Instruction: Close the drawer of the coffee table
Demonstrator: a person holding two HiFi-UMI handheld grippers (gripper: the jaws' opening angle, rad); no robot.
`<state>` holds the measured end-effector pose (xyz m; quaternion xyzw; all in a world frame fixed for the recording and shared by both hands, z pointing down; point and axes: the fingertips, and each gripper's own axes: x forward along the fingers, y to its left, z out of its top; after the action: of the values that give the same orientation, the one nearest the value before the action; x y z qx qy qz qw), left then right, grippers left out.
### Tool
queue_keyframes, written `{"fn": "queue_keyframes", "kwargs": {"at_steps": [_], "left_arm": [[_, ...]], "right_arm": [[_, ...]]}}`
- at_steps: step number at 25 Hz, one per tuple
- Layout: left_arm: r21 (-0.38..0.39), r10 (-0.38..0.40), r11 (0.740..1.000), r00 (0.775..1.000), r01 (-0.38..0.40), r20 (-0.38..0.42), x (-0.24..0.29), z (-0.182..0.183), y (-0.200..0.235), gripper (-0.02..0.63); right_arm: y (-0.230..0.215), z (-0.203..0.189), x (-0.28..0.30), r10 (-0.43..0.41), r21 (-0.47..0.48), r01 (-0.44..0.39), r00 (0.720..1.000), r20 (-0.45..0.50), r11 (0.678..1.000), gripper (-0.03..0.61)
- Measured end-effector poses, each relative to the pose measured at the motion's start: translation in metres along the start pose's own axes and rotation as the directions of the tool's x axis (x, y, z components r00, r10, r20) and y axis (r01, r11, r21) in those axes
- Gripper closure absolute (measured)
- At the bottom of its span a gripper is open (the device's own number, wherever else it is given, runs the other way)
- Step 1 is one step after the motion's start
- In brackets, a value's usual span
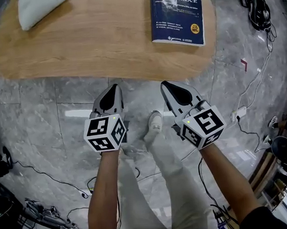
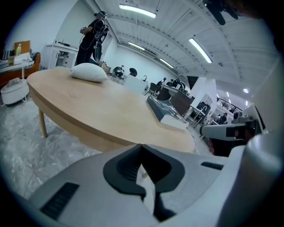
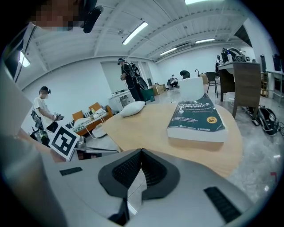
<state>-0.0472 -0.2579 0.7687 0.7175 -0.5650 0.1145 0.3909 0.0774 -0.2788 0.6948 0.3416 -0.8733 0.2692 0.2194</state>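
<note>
Two clenched grippers are held just short of the wooden desk's near edge.

The left gripper (image 1: 114, 88) and the right gripper (image 1: 165, 85) are held side by side above the floor, each with its jaws pressed together at the tips and nothing gripped between them. The desk (image 1: 102, 35) is found directly ahead of both, close but not touched; its drawer cannot be told apart from the plain front rim. A dark blue book (image 1: 176, 12) is laid flat on the top ahead of the right gripper, and a white cushion (image 1: 38, 8) is placed at the far left. Grey marble-patterned floor (image 1: 44, 109) is seen below, crossed by cables (image 1: 259, 77) at the right. A broad room with ceiling strip lights (image 2: 137, 9) is shown beyond. The desk is oval, of light-grained wood, and is borne on a slim leg (image 2: 42, 124).
</note>
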Motion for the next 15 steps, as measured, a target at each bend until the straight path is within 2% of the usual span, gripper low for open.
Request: {"fn": "queue_keyframes", "kwargs": {"at_steps": [11,15], "left_arm": [[0.048,-0.053,0.997,0.998,0.052,0.023,-0.045,0.051,-0.048,0.612],[0.063,-0.049,0.997,0.999,0.047,0.016,-0.058,0.062,-0.057,0.612]], "right_arm": [[0.006,0.042,-0.037,-0.033,0.027,0.032,0.999,0.039,0.999,0.565],[0.005,0.052,-0.053,-0.062,0.061,0.059,0.997,0.049,0.996,0.565]]}}
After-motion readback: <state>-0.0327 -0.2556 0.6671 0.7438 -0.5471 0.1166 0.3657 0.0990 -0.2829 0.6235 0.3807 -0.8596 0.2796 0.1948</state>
